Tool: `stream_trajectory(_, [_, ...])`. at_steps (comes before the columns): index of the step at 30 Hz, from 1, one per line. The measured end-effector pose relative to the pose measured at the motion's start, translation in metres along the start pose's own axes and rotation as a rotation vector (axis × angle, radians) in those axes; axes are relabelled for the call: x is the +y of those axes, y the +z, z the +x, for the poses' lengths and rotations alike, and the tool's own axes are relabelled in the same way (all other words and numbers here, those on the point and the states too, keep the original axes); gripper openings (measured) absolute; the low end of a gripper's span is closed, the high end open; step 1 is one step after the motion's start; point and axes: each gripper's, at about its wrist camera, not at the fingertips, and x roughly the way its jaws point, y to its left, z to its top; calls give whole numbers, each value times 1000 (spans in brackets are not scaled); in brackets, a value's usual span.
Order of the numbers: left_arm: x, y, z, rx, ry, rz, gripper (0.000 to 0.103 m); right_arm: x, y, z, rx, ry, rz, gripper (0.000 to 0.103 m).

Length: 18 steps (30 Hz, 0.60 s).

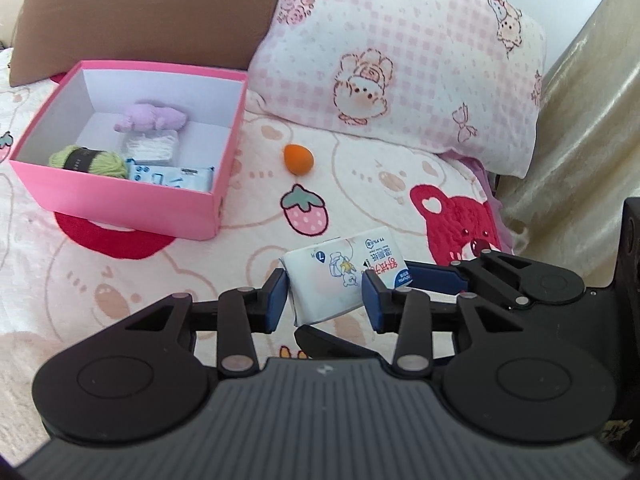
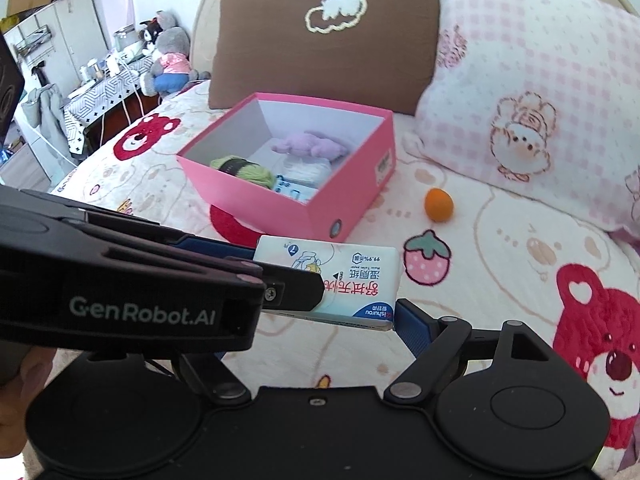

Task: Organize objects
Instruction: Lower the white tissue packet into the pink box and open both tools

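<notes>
The soft, light, slippery-wrapped pack of wipes (image 1: pixel 344 276) hangs above the bedspread (image 1: pixel 120 280), pinched across its short sides by the left gripper (image 1: pixel 325 300) and seemingly end to end by the wide-set right gripper (image 2: pixel 320 304), best gripped on flat faces.

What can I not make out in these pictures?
Right wrist view: the left gripper hides one finger of the right gripper, so its hold on the wet wipes pack is unclear.
Both views: the near wall of the pink box hides some contents.
Right wrist view: desk items, too small.
</notes>
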Motion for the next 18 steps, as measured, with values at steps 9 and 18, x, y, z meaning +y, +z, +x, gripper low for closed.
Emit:
stream_trajectory(9, [28,12,-18,-48,-22,-48,38,18,21,1,-28,9,-48,85])
stream_trajectory(18, [52,24,-29,-103,14,-65,38,38,44,10,-57,26,-100,81])
